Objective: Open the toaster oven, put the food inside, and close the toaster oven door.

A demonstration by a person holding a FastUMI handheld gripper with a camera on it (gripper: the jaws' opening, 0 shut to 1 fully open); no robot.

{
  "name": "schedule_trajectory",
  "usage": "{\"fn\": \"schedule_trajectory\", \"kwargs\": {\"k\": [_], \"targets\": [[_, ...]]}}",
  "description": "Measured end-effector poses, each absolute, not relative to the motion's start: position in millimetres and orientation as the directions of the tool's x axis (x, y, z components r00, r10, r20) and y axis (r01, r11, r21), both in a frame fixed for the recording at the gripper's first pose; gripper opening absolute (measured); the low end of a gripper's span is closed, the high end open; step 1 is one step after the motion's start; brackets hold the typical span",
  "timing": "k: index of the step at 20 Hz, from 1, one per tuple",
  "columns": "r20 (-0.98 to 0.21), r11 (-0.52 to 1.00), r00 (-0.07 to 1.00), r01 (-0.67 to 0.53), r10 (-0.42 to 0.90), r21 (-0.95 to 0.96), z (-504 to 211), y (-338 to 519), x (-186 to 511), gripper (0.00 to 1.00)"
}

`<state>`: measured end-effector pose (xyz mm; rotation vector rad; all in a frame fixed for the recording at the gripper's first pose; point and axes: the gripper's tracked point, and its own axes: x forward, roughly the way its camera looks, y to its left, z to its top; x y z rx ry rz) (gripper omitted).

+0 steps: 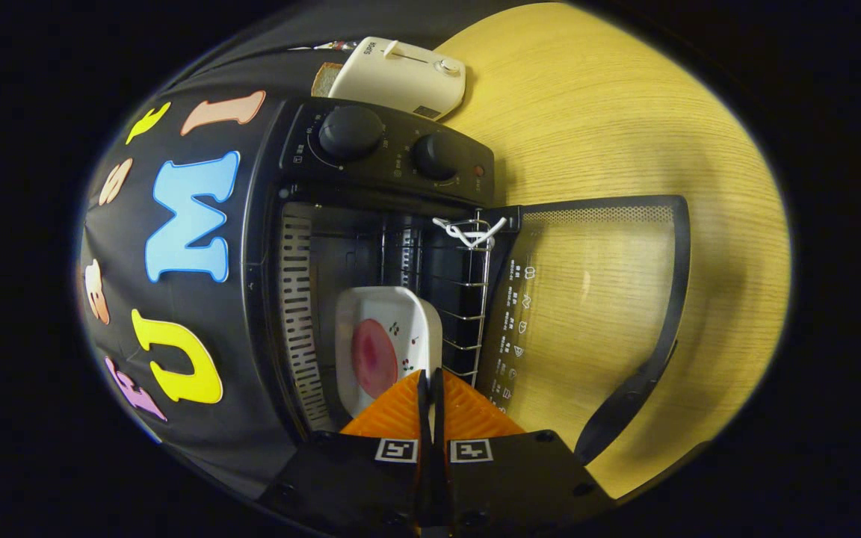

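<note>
The black toaster oven (371,149) stands with its glass door (595,299) swung fully open over the wooden table. Inside the cavity, a white dish (393,314) carrying a pink piece of food (371,355) rests by the wire rack (475,299). My gripper (430,373) reaches into the oven mouth. Its fingers are closed together on the dish's near rim, and a thin pale sliver of that rim shows between them. The near end of the dish is hidden behind the fingers.
The door's dark handle (625,403) juts out beside my fingers. A white pop-up toaster (400,75) with a bread slice (323,78) next to it stands beyond the oven. The wooden table (625,112) stretches past the door.
</note>
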<state>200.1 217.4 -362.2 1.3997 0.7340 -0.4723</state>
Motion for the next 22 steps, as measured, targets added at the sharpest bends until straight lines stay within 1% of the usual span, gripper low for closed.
{"fn": "schedule_trajectory", "kwargs": {"k": [8, 11, 12, 15, 16, 17, 20, 22], "targets": [[-0.705, 0.1, 0.705, 0.699, 0.074, 0.709, -373, 217, 221, 0.02], [-0.697, 0.078, 0.713, 0.692, 0.079, 0.717, -372, 217, 226, 0.03], [-0.693, 0.073, 0.716, 0.689, 0.088, 0.721, -371, 219, 227, 0.06], [-0.662, 0.078, 0.74, 0.658, 0.117, 0.749, -362, 224, 225, 0.1], [-0.648, 0.084, 0.752, 0.642, 0.124, 0.762, -357, 226, 224, 0.21], [-0.642, 0.094, 0.755, 0.636, 0.131, 0.766, -355, 228, 221, 0.29], [-0.619, 0.118, 0.766, 0.608, 0.175, 0.785, -344, 231, 213, 0.69], [-0.619, 0.16, 0.763, 0.598, 0.185, 0.785, -337, 229, 205, 0.97]]}}
